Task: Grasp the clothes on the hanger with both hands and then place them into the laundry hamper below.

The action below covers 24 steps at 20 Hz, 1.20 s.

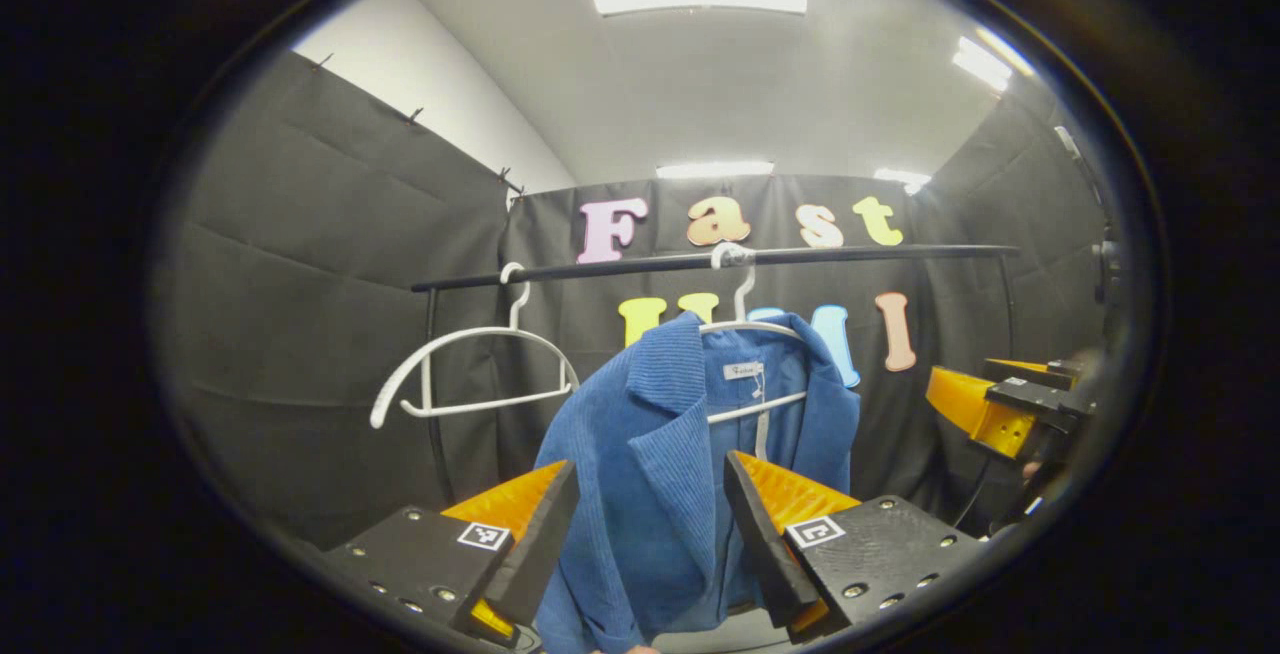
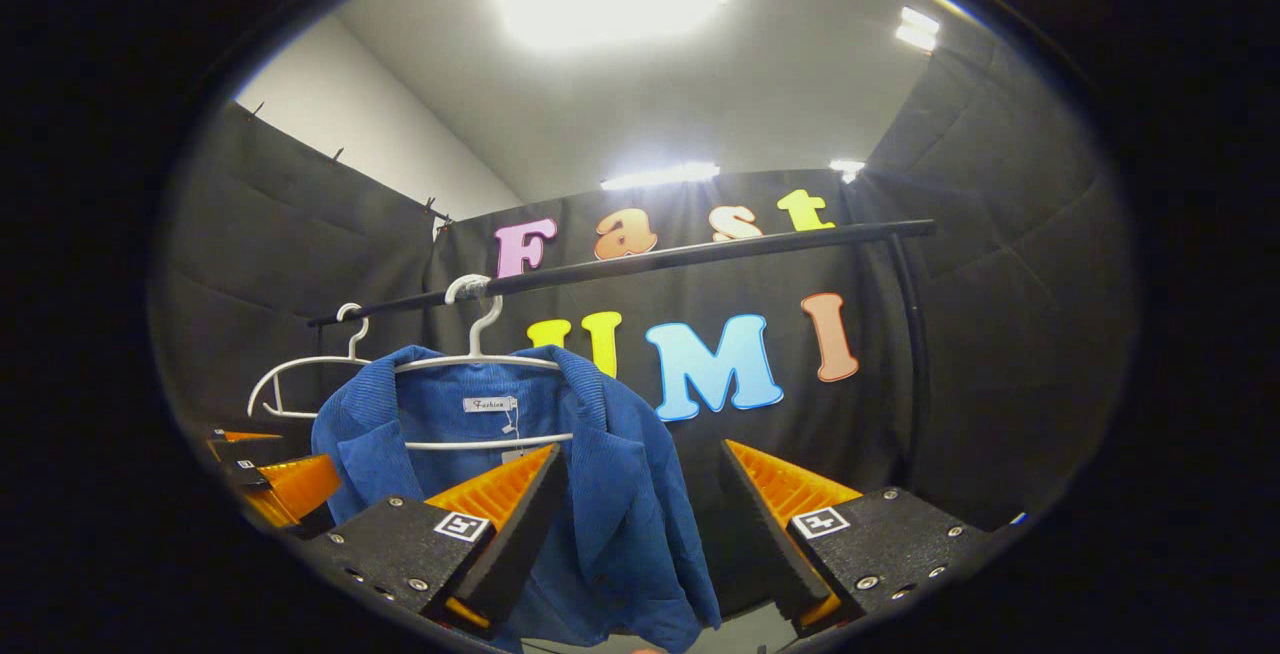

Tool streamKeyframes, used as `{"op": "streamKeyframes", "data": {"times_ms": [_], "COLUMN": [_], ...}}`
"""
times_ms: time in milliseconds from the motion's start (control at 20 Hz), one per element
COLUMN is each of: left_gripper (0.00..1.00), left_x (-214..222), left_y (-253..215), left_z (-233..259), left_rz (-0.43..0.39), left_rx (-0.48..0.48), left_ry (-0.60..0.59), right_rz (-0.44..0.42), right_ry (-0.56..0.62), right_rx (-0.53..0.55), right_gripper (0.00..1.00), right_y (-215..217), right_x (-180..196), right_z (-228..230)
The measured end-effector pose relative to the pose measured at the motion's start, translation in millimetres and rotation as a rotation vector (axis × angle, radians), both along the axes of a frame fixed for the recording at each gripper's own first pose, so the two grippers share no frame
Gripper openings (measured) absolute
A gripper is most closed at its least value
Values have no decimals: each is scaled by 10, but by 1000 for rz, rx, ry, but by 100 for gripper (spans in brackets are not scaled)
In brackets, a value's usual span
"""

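Note:
A blue corduroy jacket [image 1: 660, 464] hangs on a white hanger [image 1: 745, 329] from a black rail [image 1: 700, 261]. My left gripper [image 1: 650, 524] is open in front of the jacket's left front panel, the cloth showing between its fingers, untouched as far as I can tell. In the right gripper view the same jacket [image 2: 600, 494] hangs from its hanger [image 2: 480, 359], and my right gripper [image 2: 640, 524] is open before the jacket's right edge. The right gripper [image 1: 1010, 399] also appears at the far right of the left gripper view, the left gripper [image 2: 265, 484] at the far left of the right gripper view.
A second white hanger [image 1: 470, 374] hangs bare on the rail to the jacket's left, seen again in the right gripper view [image 2: 300, 374]. The rail's upright post [image 2: 915, 354] stands at the right end. Black cloth walls close in on all sides.

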<state>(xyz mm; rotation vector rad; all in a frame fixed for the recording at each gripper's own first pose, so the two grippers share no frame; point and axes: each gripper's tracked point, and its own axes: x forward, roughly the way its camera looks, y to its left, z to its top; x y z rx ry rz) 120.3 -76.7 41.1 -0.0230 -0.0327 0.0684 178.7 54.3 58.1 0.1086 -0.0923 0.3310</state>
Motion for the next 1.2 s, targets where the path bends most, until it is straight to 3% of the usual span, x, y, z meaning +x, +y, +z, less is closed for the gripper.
{"op": "streamKeyframes", "data": {"times_ms": [350, 400, 500, 750, 950, 1000, 1050, 1200], "left_gripper": [90, 84, 84, 84, 90, 84, 90, 90], "left_x": [419, 464, 590, 855, 973, 999, 1019, 1023], "left_y": [-154, -172, -198, -79, -29, -19, -13, 9], "left_z": [-159, -194, -264, -438, -579, -583, -587, -614], "left_rz": [42, 47, 61, 158, 215, 229, 243, 276], "left_rx": [18, 22, 24, 25, 34, 35, 36, 47], "left_ry": [28, 37, 49, 74, 96, 93, 88, 86], "right_rz": [93, 100, 114, 163, 213, 218, 218, 209], "right_ry": [30, 34, 51, 81, 87, 89, 89, 89], "right_rx": [-1, -1, -1, -5, 0, -3, -6, -13], "right_gripper": [94, 94, 94, 94, 94, 94, 94, 93], "right_y": [273, 303, 365, 562, 739, 765, 787, 806], "right_x": [495, 567, 702, 1021, 1186, 1228, 1258, 1338], "right_z": [-193, -226, -302, -495, -591, -616, -644, -710]}}
